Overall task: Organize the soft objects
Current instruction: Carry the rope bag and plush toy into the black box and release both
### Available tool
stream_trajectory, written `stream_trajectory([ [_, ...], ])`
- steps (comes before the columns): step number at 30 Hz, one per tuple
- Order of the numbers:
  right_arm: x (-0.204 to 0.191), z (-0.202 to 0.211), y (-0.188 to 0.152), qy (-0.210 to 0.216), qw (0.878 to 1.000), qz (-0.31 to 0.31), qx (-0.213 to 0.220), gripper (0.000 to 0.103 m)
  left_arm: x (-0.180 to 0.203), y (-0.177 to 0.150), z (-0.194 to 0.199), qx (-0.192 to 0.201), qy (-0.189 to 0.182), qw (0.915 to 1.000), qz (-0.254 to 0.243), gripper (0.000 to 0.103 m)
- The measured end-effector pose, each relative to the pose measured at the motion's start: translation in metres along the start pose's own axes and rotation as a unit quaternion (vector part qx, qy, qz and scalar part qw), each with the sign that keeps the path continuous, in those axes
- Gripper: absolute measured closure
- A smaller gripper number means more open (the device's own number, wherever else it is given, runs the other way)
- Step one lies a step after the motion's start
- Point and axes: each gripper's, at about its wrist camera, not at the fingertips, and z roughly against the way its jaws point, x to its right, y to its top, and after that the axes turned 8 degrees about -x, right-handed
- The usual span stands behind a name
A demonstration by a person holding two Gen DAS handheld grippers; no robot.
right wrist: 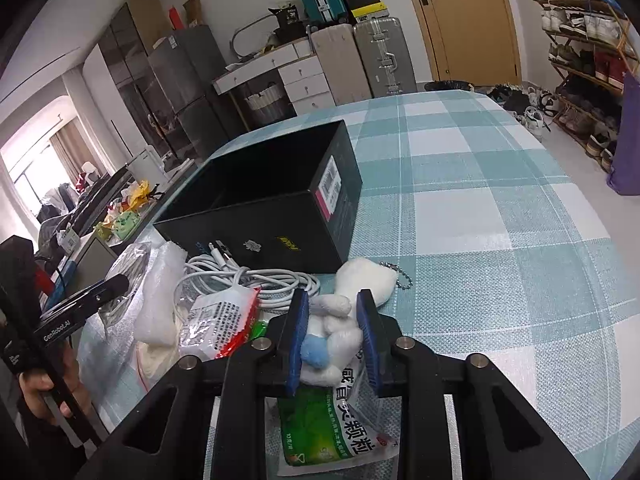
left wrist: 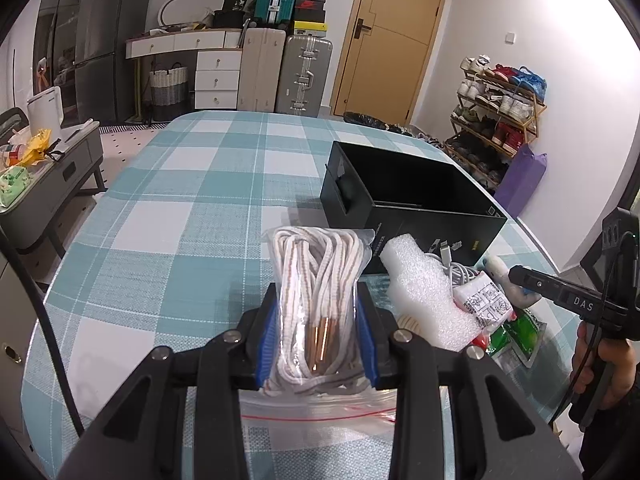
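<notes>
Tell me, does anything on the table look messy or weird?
Yes. Beside the black box, a white cable, foam wrap and packets lie heaped in a jumble. The box looks empty from here, though part of its floor is hidden.

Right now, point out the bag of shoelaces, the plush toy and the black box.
bag of shoelaces (left wrist: 316, 292): left wrist view, middle of the bundled laces.
plush toy (right wrist: 366, 278): right wrist view, its white head.
black box (right wrist: 272, 236): right wrist view, near outer wall.

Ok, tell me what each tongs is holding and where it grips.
Left tongs: bag of white laces, clamped across its lower half. Right tongs: white plush toy, clamped around its body.
</notes>
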Motion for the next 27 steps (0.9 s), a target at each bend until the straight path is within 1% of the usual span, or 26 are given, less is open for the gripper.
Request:
stream_trajectory([
  [2, -0.002, 0.003, 0.0, -0.002, 1.0, 0.003, 0.005, 0.084, 0.0, 0.001, 0.003, 0.005, 0.0, 1.0, 0.001, 0.07],
  [9, -0.008, 0.024, -0.002, 0.006, 0.999, 0.019, 0.033, 0.084, 0.006, 0.006, 0.018, 0.025, -0.001, 0.9997, -0.004, 0.07],
  [14, -0.017, 0.05, 0.0, 0.022, 0.997, 0.036, 0.066, 0.084, 0.013, 0.012, 0.026, 0.04, -0.005, 0.9991, -0.011, 0.07],
  [20, -0.029, 0.073, 0.011, 0.038, 0.994, 0.05, 0.093, 0.084, 0.024, 0.024, 0.035, 0.054, -0.014, 0.9982, -0.024, 0.07],
  [27, -0.045, 0.098, 0.028, 0.055, 0.99, 0.073, 0.11, 0.084, 0.033, 0.038, 0.041, 0.065, -0.02, 0.9971, -0.035, 0.07],
])
